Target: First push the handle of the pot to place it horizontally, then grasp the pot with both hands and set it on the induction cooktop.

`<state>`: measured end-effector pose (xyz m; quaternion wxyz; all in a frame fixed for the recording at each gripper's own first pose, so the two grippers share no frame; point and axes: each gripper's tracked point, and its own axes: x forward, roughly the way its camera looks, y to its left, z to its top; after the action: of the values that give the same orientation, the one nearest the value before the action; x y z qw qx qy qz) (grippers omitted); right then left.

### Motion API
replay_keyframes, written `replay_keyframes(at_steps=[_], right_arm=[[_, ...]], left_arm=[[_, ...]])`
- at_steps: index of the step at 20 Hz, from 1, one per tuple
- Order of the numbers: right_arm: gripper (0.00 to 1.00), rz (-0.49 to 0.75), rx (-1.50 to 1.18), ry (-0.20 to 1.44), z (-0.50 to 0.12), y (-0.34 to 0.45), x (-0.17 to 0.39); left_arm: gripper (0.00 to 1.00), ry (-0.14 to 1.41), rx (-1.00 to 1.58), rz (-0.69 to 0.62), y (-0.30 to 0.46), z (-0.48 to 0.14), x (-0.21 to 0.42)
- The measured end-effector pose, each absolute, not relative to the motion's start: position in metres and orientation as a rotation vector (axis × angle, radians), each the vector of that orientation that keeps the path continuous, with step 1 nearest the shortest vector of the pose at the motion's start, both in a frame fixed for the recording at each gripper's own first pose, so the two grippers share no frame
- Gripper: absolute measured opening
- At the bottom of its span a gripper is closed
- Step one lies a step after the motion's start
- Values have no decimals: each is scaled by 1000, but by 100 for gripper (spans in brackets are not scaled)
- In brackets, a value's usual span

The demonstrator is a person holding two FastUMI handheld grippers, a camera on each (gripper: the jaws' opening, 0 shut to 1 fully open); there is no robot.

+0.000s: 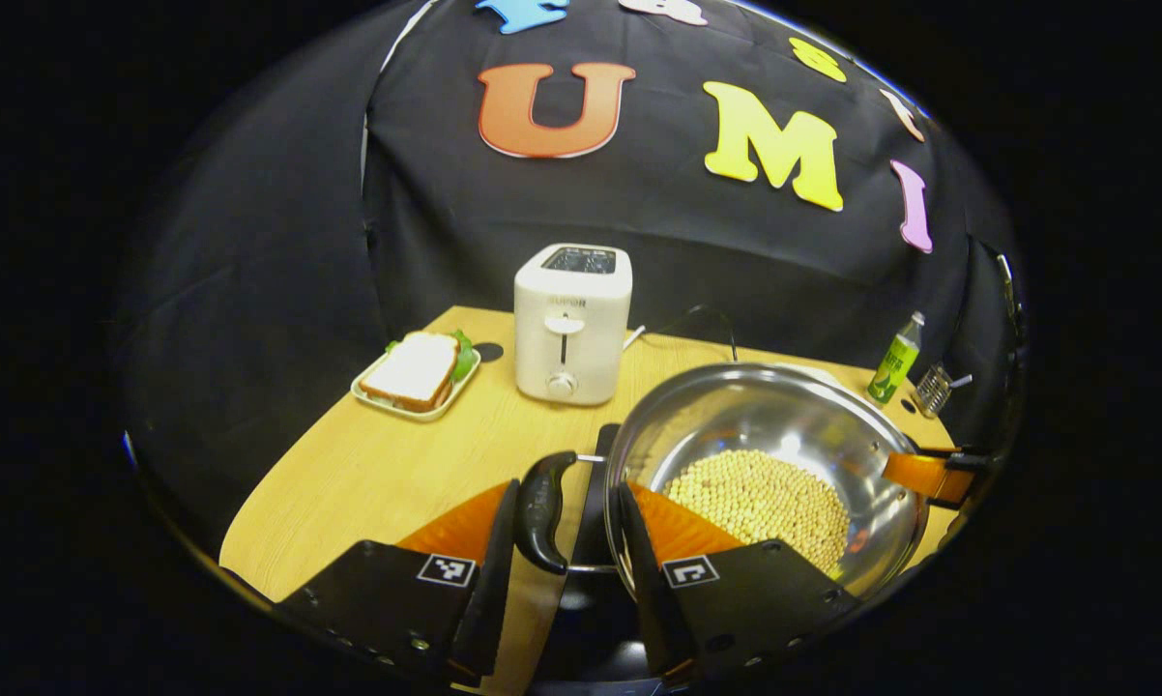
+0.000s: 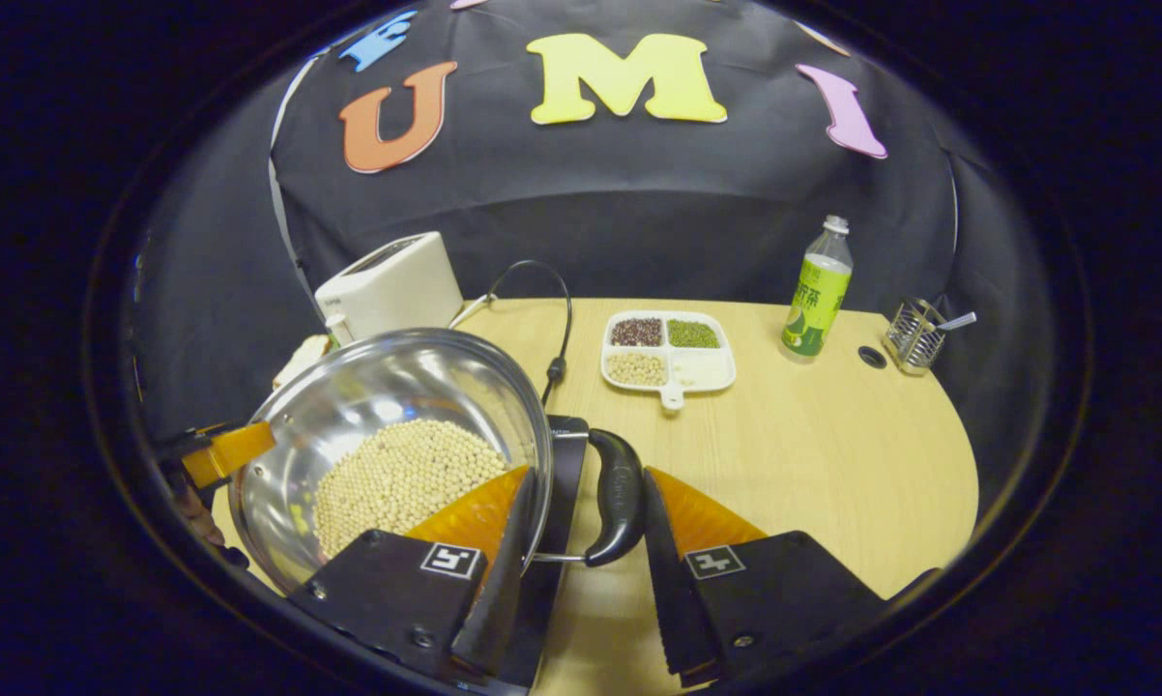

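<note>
Both grippers are on the pot [image 1: 784, 435] right now, one at each side handle. In the left gripper view, the left gripper [image 1: 566, 541] has its two fingers around the pot's black side handle [image 1: 542, 507]; the handle sits in the gap, and whether both pads actually press on it is hard to call from here. Across the bowl, the other gripper's orange finger shows at the far rim [image 1: 919, 474].

Over to the right gripper view: the right gripper [image 2: 586, 527] straddles the opposite black handle [image 2: 620, 498], one finger inside the steel rim over the pale beans [image 2: 397, 478], the other outside. Again the grip looks close, but contact on both sides is not clear.

The pot sits tilted in both views, its near edge over a dark flat slab, probably the induction cooktop [image 2: 566, 454], on the wooden table [image 2: 832, 454].

Behind it stand a white toaster [image 1: 571, 324] and a sandwich on a tray [image 1: 417, 372]. Farther along the table lie a divided dish of grains [image 2: 668, 348], a green bottle [image 2: 818, 290] and a wire holder [image 2: 915, 333].
</note>
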<state>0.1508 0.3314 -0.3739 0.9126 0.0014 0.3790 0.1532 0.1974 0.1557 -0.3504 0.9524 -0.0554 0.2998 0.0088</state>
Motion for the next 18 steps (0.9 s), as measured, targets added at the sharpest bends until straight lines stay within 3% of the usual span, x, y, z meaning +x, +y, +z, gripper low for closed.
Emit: replay_keyframes(at_steps=[9,14,15,17,18], right_arm=[[63,335,35,731,-375,335,156],[65,327,26,737,-374,334,156],[65,331,26,737,-374,334,156],[66,350,33,736,-373,333,155],[67,362,46,734,-372,333,154]], left_arm=[[56,619,-191,14,157,-356,195],[58,600,-374,-1,154,-360,195],[53,608,-430,6,154,-363,195],[75,624,-475,21,157,-367,193],[78,619,-465,26,158,-366,194]])
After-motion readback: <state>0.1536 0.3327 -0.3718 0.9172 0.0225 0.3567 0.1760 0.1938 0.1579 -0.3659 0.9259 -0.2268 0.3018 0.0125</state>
